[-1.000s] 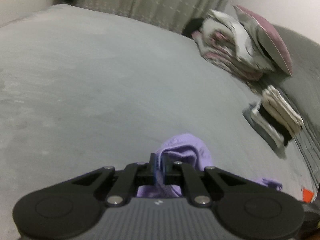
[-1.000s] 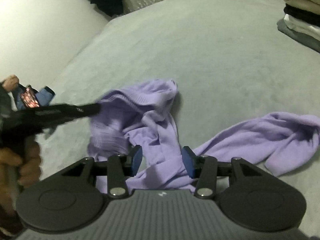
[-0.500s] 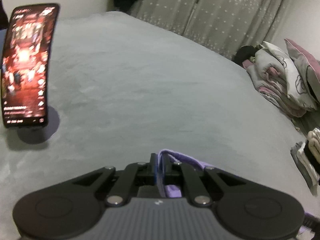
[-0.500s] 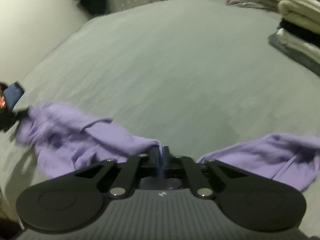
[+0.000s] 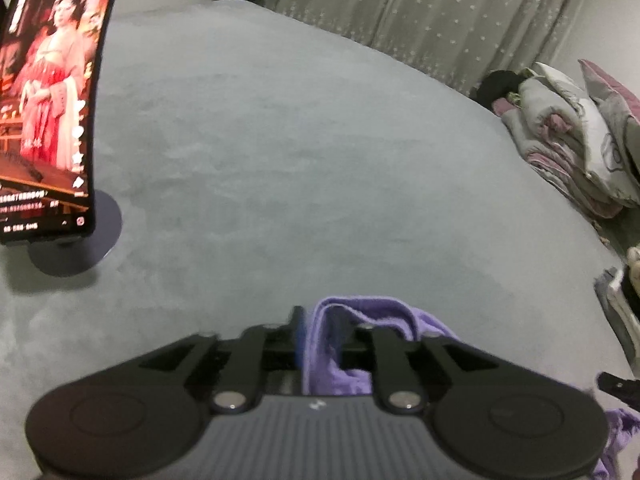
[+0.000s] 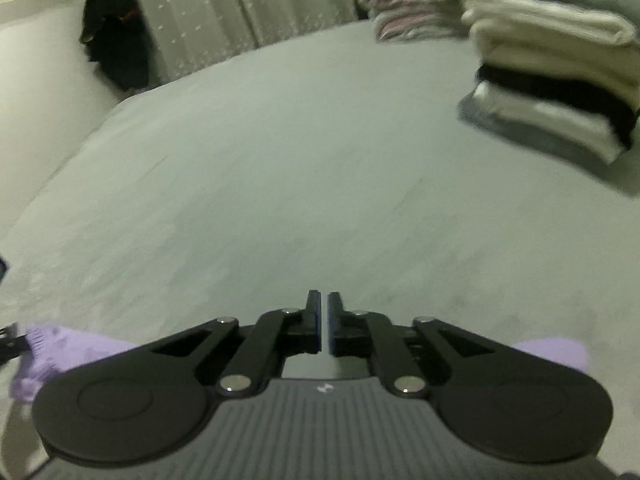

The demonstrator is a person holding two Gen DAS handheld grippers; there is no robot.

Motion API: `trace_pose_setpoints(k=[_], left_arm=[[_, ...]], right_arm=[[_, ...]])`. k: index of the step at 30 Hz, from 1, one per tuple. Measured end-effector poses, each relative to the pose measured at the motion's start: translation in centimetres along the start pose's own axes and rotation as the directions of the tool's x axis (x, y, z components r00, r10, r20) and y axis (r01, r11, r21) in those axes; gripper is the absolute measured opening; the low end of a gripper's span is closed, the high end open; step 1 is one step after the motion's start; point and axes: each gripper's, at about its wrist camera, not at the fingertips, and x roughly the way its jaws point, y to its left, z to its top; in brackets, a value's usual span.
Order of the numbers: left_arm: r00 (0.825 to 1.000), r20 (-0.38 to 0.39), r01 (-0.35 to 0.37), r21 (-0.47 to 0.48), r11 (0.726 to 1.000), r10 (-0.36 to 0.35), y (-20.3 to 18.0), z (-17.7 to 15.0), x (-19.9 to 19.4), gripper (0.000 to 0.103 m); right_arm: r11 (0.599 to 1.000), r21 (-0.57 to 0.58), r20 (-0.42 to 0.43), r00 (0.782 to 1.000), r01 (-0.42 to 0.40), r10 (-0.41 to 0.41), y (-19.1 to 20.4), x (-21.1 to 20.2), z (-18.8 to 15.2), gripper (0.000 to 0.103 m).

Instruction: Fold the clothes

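Item: purple knit garment [image 5: 348, 344], one piece, unfolded. It lies on the grey bed cover [image 5: 300, 160] at about 6 o'clock in the left wrist view, one bunched fold rising between the fingers of the left gripper [image 5: 324, 340]. In the right wrist view only two ends of it show, at 8 o'clock [image 6: 60, 352] and 4 o'clock, with the right gripper [image 6: 324, 326] over the stretch between them.

Tools: left gripper's jaws opening, cloth between them but slack, the pads not seen pressing on it. Right gripper's jaws opening too, a narrow slit, nothing in the gap (only bare cover shows through).

Handling, as a judgement: light, soft and limp; it should drape and bunch rather than hold a shape, and may cling a little to the napped cover. Best taken at a ribbed edge, a hem or a cuff, pinching one layer only.

Also present: phone on a round stand [image 5: 52, 100] at 9 o'clock; stack of folded clothes [image 6: 556, 84] at 2 o'clock in the right wrist view.
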Motion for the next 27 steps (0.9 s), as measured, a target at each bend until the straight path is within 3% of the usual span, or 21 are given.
trace_pose_setpoints(k=[2, 4, 5, 6, 10, 14, 19, 22, 26, 27], left_arm=[[1.000, 0.009, 0.018, -0.001, 1.000, -0.018, 0.0, 0.0, -0.9, 0.039], [0.999, 0.012, 0.053, -0.012, 0.999, -0.053, 0.1, 0.2, -1.6, 0.041], [0.997, 0.011, 0.072, -0.020, 0.997, -0.072, 0.2, 0.2, -1.9, 0.041], [0.996, 0.008, 0.091, -0.029, 0.995, -0.091, 0.4, 0.3, -2.0, 0.042], [0.983, -0.031, 0.177, -0.076, 0.981, -0.180, 0.0, 0.4, -1.5, 0.042], [0.970, -0.090, 0.219, -0.093, 0.971, -0.227, -1.1, -0.2, 0.1, 0.042], [0.962, -0.163, 0.207, -0.080, 0.975, -0.218, -2.8, -1.2, 1.8, 0.041], [0.967, -0.163, 0.192, -0.029, 0.981, -0.194, -4.1, -1.3, 1.9, 0.037], [0.973, -0.156, 0.170, -0.006, 0.985, -0.169, -4.7, -1.2, 2.0, 0.028], [0.974, -0.156, 0.162, -0.014, 0.987, -0.162, -4.7, -1.2, 2.1, 0.021]], right_arm=[[0.999, -0.004, -0.027, 0.999, -0.041, 0.040, 0.7, -0.5, -0.3, 0.015], [0.997, -0.003, -0.053, 0.996, -0.076, 0.076, 1.2, -0.9, -0.6, 0.025], [0.996, -0.003, -0.059, 0.994, -0.090, 0.089, 1.4, -1.0, -0.6, 0.042], [0.995, -0.003, -0.062, 0.993, -0.102, 0.102, 1.6, -1.1, -0.6, 0.052], [0.989, -0.032, -0.075, 0.987, -0.142, 0.139, 2.7, -1.5, -0.9, 0.052], [0.985, -0.062, -0.102, 0.982, -0.163, 0.156, 3.9, -1.4, -1.6, 0.052], [0.982, -0.108, -0.158, 0.978, -0.154, 0.136, 4.5, -0.2, -2.0, 0.052], [0.978, -0.147, -0.189, 0.974, -0.150, 0.120, 4.8, 0.3, -2.1, 0.051], [0.969, -0.201, -0.214, 0.972, -0.145, 0.101, 5.1, 0.0, -2.3, 0.032], [0.967, -0.209, -0.218, 0.971, -0.146, 0.099, 5.0, -0.1, -2.3, 0.024]])
